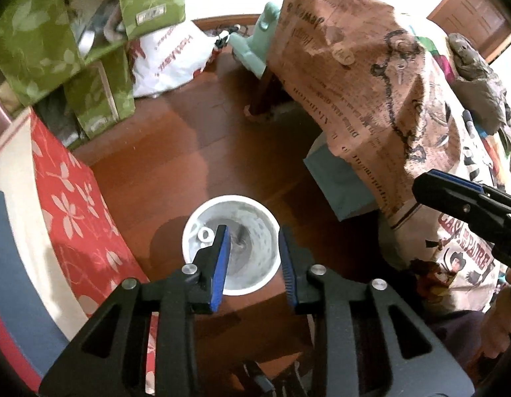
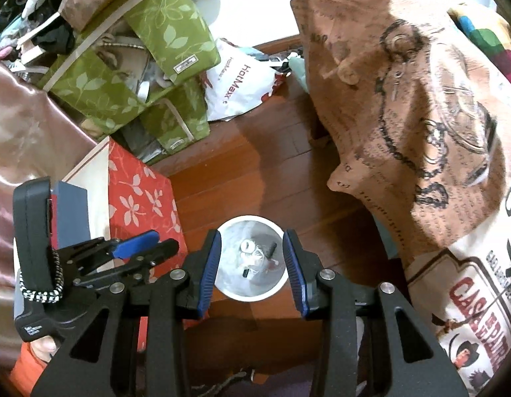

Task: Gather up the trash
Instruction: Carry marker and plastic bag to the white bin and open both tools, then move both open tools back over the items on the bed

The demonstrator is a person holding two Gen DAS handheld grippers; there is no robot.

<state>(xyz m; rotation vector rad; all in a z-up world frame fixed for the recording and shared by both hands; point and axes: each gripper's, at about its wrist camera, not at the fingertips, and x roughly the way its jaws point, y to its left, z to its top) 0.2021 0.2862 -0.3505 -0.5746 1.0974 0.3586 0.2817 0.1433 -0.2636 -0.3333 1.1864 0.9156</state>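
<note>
A white round trash bin (image 1: 231, 278) stands on the wooden floor; it also shows in the right wrist view (image 2: 252, 292). Small bits of trash (image 2: 255, 258) lie at its bottom, white and dark pieces. My left gripper (image 1: 254, 236) is open and empty, held above the bin's mouth. My right gripper (image 2: 252, 235) is open and empty, also above the bin. The right gripper shows at the right edge of the left wrist view (image 1: 467, 205). The left gripper shows at the left of the right wrist view (image 2: 136, 251).
A table draped in a printed brown cloth (image 1: 371, 82) stands to the right. A red floral box (image 2: 143, 198) sits left of the bin. Green leaf-print storage boxes (image 2: 129, 76) and a white plastic bag (image 2: 235, 89) lie at the back.
</note>
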